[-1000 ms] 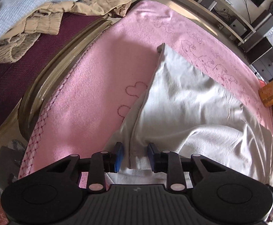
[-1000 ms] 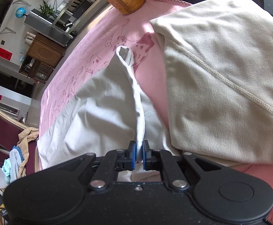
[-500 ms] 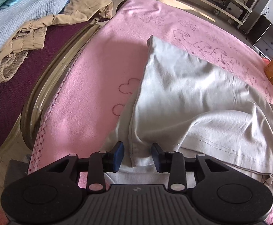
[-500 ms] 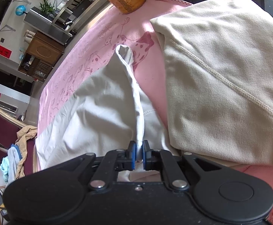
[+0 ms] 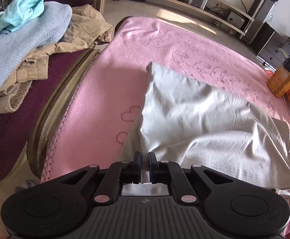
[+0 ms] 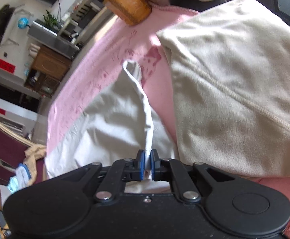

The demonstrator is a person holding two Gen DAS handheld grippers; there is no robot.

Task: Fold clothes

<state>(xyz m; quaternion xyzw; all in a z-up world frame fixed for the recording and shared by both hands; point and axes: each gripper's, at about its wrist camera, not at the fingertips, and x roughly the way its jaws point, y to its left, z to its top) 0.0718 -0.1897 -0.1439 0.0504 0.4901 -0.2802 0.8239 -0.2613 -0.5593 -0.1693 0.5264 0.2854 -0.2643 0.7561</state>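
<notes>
The pale grey garment (image 5: 194, 119) lies partly doubled over on a pink blanket (image 5: 105, 91) that covers the surface, and it looks thin, light and limp, so it should drape and sag from wherever it is pinched and will need two well-spread holds to keep an edge straight. The left claw (image 5: 144, 159) is closed on the near corner of the cloth, beside the hem, and the right claw (image 6: 147, 160) is clamped on a raised ridge of the same fabric, which stands up in a narrow peak ahead of it. Corners and the stitched hem look like the surest places to hold; mid-panel cloth would likely bunch. Just to the right sits a folded beige garment (image 6: 234, 91) with a heavy seam, thicker and stiffer by the look of it. The blanket is soft and may drag with the cloth. An amber bottle (image 5: 284, 75) stands at the far edge, and a heap of clothes (image 5: 25, 39) rests on a maroon chair to the left, in a living room with low shelves
</notes>
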